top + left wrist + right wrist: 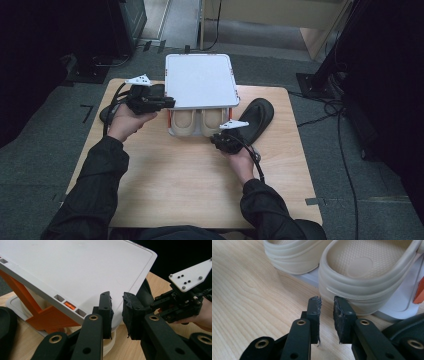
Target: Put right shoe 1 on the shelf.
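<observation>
Item: beige slippers (199, 122), light, soft foam, best pinched at heel rim, twelve o'clock of right gripper (327, 305); both grippers slightly parted, empty.

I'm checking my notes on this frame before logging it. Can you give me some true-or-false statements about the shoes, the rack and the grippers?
1. Two beige slippers sit under the white rack top. True.
2. The right gripper clamps a slipper heel. False: its jaws are apart, just short of it.
3. A black sandal lies right of the rack. True.
4. The left gripper holds the rack top. False: it is open, gripping nothing.
</observation>
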### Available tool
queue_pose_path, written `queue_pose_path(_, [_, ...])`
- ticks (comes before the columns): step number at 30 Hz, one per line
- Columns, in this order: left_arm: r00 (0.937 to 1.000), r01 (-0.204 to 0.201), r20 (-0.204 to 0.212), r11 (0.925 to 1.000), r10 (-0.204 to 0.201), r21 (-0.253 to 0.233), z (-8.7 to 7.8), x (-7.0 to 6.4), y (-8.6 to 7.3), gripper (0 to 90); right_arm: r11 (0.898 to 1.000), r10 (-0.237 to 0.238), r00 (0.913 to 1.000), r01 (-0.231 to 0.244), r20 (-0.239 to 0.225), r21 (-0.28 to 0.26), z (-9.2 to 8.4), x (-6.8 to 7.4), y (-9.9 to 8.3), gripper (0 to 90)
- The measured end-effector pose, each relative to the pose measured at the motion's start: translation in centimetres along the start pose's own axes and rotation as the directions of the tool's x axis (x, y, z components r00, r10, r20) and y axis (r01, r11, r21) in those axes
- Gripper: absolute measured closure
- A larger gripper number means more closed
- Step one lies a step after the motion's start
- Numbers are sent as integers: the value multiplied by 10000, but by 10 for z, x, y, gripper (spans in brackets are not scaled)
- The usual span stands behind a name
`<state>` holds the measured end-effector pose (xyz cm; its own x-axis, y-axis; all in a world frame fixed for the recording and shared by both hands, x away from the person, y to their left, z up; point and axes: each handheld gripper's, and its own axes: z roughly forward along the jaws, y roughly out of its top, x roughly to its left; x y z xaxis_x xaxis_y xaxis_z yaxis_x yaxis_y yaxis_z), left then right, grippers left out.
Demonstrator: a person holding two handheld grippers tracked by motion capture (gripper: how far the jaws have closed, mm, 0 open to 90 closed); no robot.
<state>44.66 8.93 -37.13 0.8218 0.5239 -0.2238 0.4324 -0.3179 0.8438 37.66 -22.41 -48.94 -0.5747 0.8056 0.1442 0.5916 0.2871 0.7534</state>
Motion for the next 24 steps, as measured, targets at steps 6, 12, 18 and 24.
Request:
queue_pose_path(6, [9998,116,144,9999,-115,-32,0,2,0,766,9999,103,9999,-104,-129,-63,1,-3,0,732])
queue_pose_path(12, [10000,-33,38,10000,32,22,-1,0,0,714,9996,223,9984,-232,-526,-156,-6,1,-1,692])
queue_pose_path(18, [9998,95,145,9998,-97,171,-1,-4,3,617,9995,168,9970,-189,-761,-266,-20,1,-2,622])
queue_pose_path(24, [9996,250,84,9993,-252,266,-7,-6,4,578,9998,44,9959,-60,-905,-180,-33,0,-4,585])
